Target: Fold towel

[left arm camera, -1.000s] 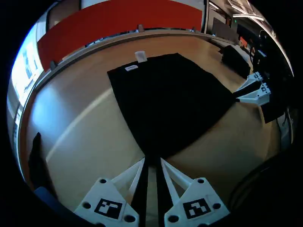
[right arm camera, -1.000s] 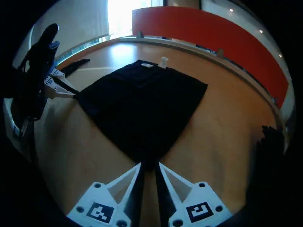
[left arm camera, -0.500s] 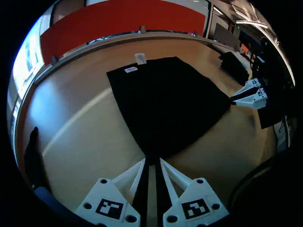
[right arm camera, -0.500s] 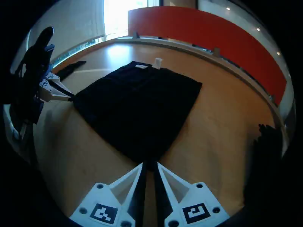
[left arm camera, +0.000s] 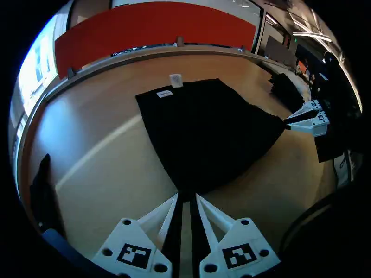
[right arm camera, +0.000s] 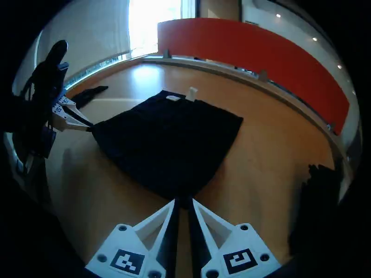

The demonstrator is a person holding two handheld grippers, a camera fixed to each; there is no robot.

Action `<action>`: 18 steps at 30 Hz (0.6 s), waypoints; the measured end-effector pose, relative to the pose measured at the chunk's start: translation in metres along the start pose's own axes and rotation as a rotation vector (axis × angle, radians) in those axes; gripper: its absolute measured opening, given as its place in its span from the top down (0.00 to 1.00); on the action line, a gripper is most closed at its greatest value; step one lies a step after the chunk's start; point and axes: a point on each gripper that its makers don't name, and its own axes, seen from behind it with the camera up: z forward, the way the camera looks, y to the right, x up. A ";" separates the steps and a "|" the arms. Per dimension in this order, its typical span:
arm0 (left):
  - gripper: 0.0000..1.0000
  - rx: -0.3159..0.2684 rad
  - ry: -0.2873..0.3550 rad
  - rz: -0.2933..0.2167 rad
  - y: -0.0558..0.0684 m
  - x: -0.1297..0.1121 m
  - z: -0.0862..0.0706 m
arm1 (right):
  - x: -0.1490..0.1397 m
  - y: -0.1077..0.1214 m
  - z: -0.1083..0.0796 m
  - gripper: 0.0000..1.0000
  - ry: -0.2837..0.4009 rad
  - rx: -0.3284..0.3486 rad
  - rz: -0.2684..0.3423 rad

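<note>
Jaws of left gripper (left arm camera: 186,198) and right gripper (right arm camera: 182,201) clamp towel (left arm camera: 208,129) corners; right gripper view shows a window (right arm camera: 153,23).

The black towel (left arm camera: 204,125) lay spread flat on the wooden table (left arm camera: 92,139), unfolded. A small white tag (left arm camera: 163,94) sat near one far corner. Its two near corners were pulled out to sharp points, and the cloth between them was smooth.

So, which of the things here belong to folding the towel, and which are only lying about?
For the job: towel, left gripper, right gripper, each shut on a near corner.
Lying about: small white object at the towel's far edge, dark pile, dark strip on the table.
</note>
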 end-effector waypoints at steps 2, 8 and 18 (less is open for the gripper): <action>0.89 0.000 0.007 -0.005 0.001 0.004 -0.005 | 0.007 0.001 -0.005 0.88 0.013 -0.004 -0.001; 0.89 -0.002 0.030 -0.021 0.003 0.018 -0.022 | 0.027 0.004 -0.022 0.88 0.050 -0.012 0.004; 0.89 -0.004 0.056 -0.071 0.008 0.037 -0.056 | 0.054 0.001 -0.054 0.88 0.094 -0.011 0.000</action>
